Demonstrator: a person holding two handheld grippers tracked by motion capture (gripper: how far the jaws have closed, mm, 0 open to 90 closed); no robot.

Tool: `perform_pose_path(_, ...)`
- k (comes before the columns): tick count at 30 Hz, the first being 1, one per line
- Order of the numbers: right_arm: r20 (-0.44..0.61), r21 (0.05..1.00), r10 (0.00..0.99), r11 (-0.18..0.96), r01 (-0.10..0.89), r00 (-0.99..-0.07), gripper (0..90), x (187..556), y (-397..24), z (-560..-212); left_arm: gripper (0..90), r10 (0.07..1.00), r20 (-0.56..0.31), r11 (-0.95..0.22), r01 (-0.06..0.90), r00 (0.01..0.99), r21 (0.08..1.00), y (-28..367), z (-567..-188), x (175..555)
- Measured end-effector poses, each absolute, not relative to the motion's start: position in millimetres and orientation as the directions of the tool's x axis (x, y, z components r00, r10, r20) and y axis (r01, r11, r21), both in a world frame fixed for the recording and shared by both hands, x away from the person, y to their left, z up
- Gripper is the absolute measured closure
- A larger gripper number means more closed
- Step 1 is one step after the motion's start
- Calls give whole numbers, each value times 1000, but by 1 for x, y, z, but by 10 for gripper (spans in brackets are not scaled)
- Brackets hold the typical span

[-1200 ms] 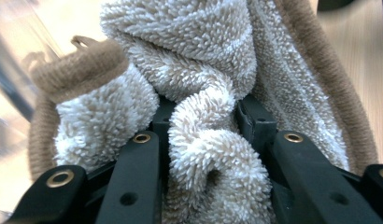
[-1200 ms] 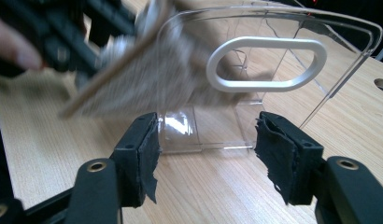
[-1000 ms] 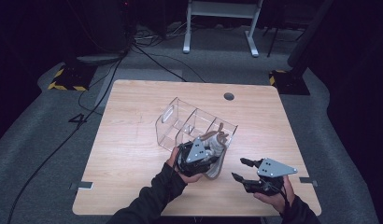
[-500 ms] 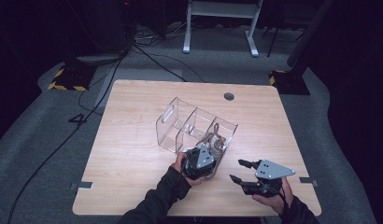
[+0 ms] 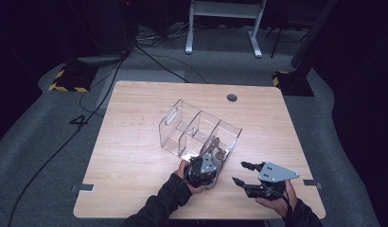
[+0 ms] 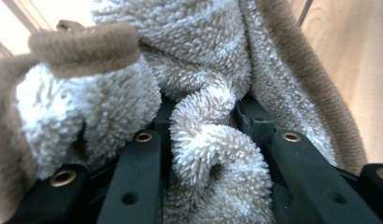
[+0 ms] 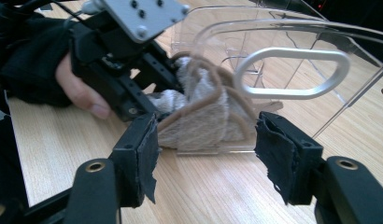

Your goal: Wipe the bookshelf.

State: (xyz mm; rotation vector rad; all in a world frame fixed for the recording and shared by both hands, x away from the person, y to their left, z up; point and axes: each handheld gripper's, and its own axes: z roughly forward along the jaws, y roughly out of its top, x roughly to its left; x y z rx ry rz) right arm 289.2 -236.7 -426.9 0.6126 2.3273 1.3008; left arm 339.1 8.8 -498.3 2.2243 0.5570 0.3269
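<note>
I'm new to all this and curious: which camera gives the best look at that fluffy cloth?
The left gripper view: the fluffy cloth is close up, white pile with brown trim, pinched between the left gripper jaws. The right gripper view shows the cloth bunched inside the clear organizer. In the high view it is a small pale patch.

The near compartment of the clear organizer (image 5: 199,130) is blocked by the towel (image 5: 216,150) and the left gripper (image 5: 205,166). Bare table (image 5: 130,151) is left free at its left side.

Wooden table (image 5: 135,156), black cables (image 5: 149,56) on grey floor (image 5: 40,156), white stand (image 5: 220,19) beyond.
</note>
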Motion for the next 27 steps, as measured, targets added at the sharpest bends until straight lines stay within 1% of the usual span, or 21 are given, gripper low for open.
perform_pose_path(2, -135, 867, 554, 468, 174, -821, 396, 289, -238, -426, 674, 468, 45, -591, 275, 883, 758, 12, -498, 331)
perform_pose_path(3, -133, 868, 555, 465, 174, -821, 397, 288, -238, -425, 673, 431, 57, -619, 250, 900, 744, 14, -495, 323)
perform_pose_path(4, -133, 868, 555, 465, 174, -821, 397, 288, -238, -425, 670, 431, 57, -619, 250, 900, 744, 14, -495, 323)
perform_pose_path(5, -131, 875, 553, 455, 167, -823, 396, 288, -239, -423, 667, 409, 77, -644, 227, 909, 731, 17, -492, 315)
perform_pose_path(11, -134, 872, 549, 461, 165, -825, 397, 288, -238, -423, 655, 409, 75, -623, 218, 909, 751, 25, -476, 311)
perform_pose_path(14, -135, 871, 550, 462, 166, -824, 397, 288, -238, -424, 648, 422, 75, -583, 207, 904, 786, 26, -459, 312)
perform_pose_path(15, -134, 871, 550, 463, 167, -824, 397, 289, -238, -424, 643, 434, 76, -553, 198, 898, 809, 26, -449, 314)
perform_pose_path(16, -134, 871, 550, 463, 167, -824, 397, 289, -238, -424, 642, 434, 76, -553, 198, 898, 809, 26, -449, 314)
perform_pose_path(17, -132, 871, 551, 461, 169, -824, 397, 289, -238, -424, 642, 440, 76, -535, 193, 895, 823, 25, -441, 315)
perform_pose_path(19, -130, 873, 553, 458, 170, -823, 397, 289, -239, -424, 634, 445, 85, -492, 164, 891, 855, 24, -422, 318)
perform_pose_path(21, -131, 872, 553, 459, 169, -823, 397, 289, -239, -424, 630, 445, 92, -480, 150, 891, 865, 23, -415, 320)
perform_pose_path(24, -136, 869, 544, 466, 164, -828, 397, 288, -238, -424, 617, 471, 67, -385, 136, 880, 913, 20, -391, 329)
perform_pose_path(27, -141, 867, 542, 471, 161, -829, 397, 287, -237, -425, 616, 477, 70, -385, 137, 876, 913, 18, -387, 336)
